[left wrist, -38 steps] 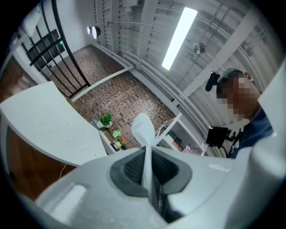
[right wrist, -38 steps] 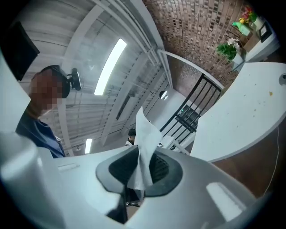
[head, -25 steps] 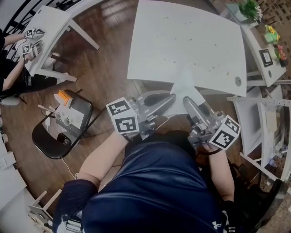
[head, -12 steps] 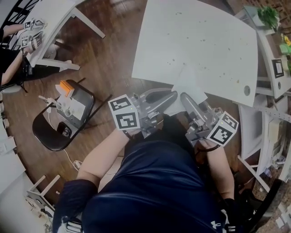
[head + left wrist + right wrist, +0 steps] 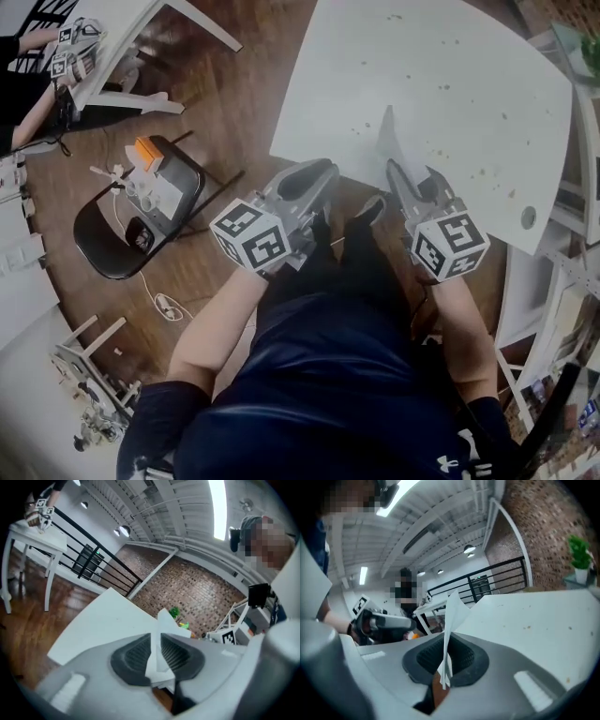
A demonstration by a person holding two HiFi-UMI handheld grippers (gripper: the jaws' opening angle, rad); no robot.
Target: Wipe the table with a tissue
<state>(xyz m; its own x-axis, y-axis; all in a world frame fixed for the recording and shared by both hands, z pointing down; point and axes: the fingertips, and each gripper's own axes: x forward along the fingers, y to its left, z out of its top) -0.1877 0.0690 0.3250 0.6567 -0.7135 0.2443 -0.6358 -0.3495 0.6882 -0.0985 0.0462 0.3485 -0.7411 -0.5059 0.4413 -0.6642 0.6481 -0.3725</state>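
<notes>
head view looked down past a dark blue shirt (image 5: 328,394) to two grey handheld grippers. the left gripper (image 5: 314,176) had its jaws closed on a fold of the thin white paper tissue (image 5: 386,133). the right gripper (image 5: 401,174) pinched another part, pads tight on it. the tissue stood up over the near edge of the white rectangular table (image 5: 450,56), whose top carried small brown specks (image 5: 485,172). farther left, a black folding chair (image 5: 103,248) stood on the brown wooden floor (image 5: 234,103).
</notes>
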